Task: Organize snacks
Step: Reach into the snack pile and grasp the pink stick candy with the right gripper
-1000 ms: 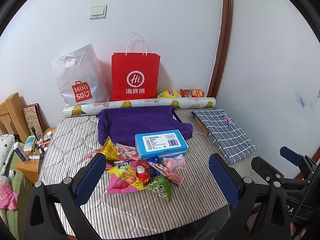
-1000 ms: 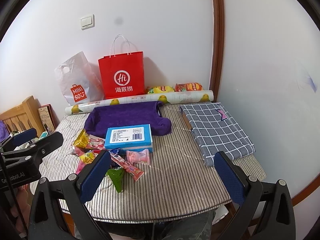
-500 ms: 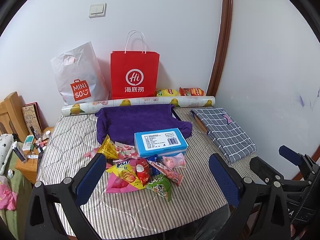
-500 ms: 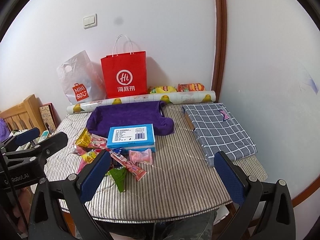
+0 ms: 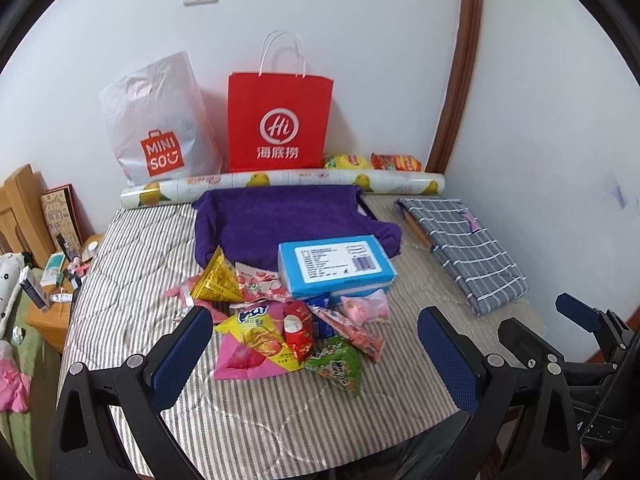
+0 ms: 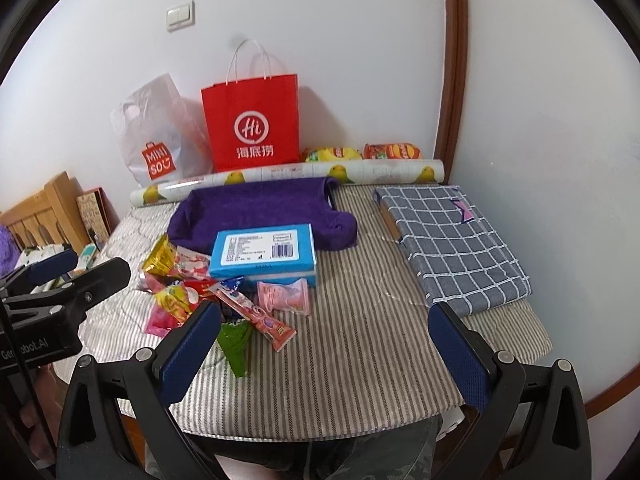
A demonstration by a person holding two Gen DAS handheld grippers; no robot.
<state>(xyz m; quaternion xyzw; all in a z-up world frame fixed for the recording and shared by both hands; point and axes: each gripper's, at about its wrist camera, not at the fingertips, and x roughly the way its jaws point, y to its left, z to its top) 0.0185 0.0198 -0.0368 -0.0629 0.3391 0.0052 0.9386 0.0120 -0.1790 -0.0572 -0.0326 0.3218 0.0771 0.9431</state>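
Snacks heaped beside blue box; left claw and right claw gape wide (both empty).

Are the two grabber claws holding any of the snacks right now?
No. The left gripper and right gripper are both open and empty; the snacks lie on the table.

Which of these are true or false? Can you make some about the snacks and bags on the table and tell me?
1. The red paper bag stands upright by the wall. True.
2. The blue box is inside the red bag. False: it lies on the table beside the snack pile.
3. The left gripper holds a snack. False: it is open and empty.
4. The right gripper is open. True.
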